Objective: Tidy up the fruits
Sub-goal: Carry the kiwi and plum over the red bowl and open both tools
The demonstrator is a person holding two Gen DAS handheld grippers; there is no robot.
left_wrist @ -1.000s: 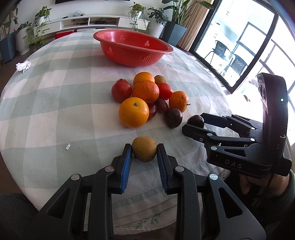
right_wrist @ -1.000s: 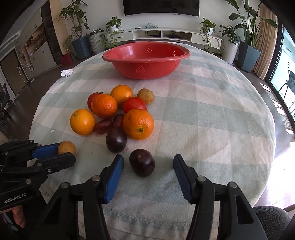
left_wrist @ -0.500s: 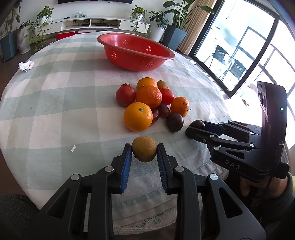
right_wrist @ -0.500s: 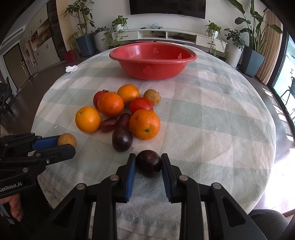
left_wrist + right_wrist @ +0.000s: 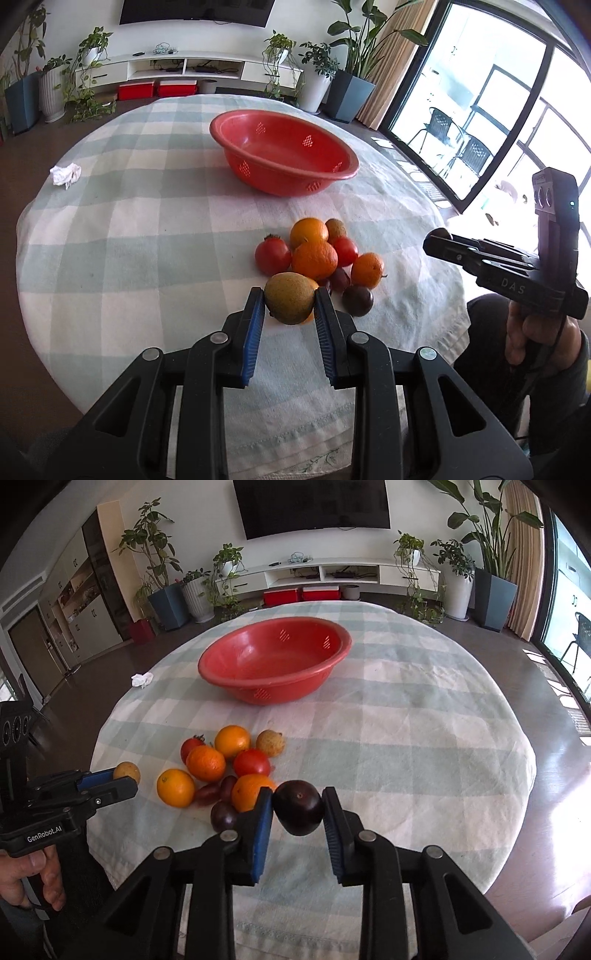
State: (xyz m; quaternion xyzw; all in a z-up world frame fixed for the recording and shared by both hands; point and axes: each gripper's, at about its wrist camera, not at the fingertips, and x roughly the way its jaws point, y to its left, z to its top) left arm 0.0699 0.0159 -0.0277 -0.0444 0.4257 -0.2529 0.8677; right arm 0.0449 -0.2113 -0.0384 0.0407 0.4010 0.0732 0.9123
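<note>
Now left gripper (image 5: 289, 308) jaws clamp brown fruit (image 5: 289, 297); right gripper (image 5: 298, 808) jaws clamp dark plum (image 5: 298, 807).

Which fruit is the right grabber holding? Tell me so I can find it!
Start at the big red bowl on the checked tablecloth, then come down past the fruit pile. The right gripper pinches a dark purple plum, far bigger than the small purple fruits in the pile.

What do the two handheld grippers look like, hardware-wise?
Both are black plastic with blue ribbed pads and silver pivot bolts. The left gripper reads "GenRobot.AI"; the right gripper reads "DAS", with an upright camera block and a lit dot. Dark sleeve at the right wrist.
</note>
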